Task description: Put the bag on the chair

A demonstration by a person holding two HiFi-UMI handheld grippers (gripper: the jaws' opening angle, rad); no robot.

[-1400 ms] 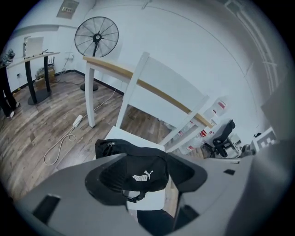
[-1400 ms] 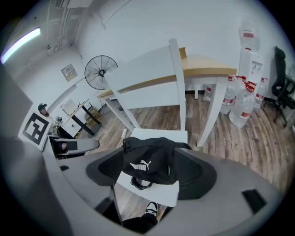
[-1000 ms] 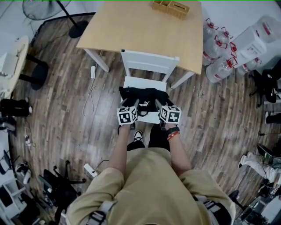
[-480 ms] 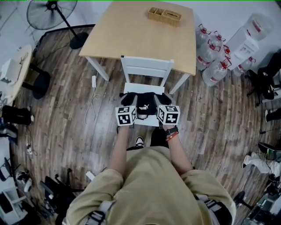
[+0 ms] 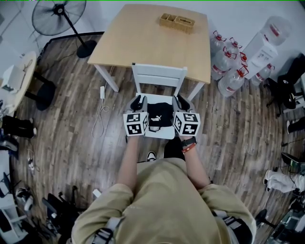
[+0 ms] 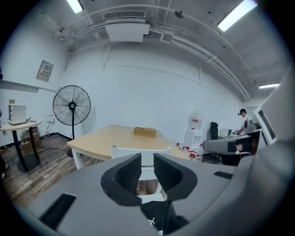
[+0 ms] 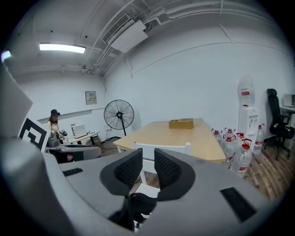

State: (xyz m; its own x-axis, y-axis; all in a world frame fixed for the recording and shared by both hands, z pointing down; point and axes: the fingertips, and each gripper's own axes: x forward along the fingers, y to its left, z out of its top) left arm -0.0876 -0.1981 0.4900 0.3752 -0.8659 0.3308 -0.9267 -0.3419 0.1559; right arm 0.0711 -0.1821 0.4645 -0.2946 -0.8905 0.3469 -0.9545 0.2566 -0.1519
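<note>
We judge the placing itself done: the black bag (image 5: pixel 159 116) lies on the seat of the white chair (image 5: pixel 159 75), roughly centred and short of the backrest, and neither tool has hold of it. The left tongs (image 5: pixel 137 102) and the right tongs (image 5: pixel 183 103) hang above the seat, one at each side of the bag and apart from it. Each pair of jaws has just been closing and now stands narrowed with a slim gap, through which we see only the chair, nothing pinched. The left gripper view shows the bag below and to the right of its jaws, and the right gripper view shows it below its own. What remains, we think, is only to draw both tools back toward us, keeping clear of any loose part of the bag. Ahead stand the chair's backrest and the counter (image 5: pixel 143 40) with a wooden tray (image 5: pixel 177 20) on it, so forward is the blocked way. A fan (image 5: pixel 59 12), water bottles (image 5: pixel 228 62) and a cable (image 5: pixel 101 110) on the floor stay well aside.
</note>
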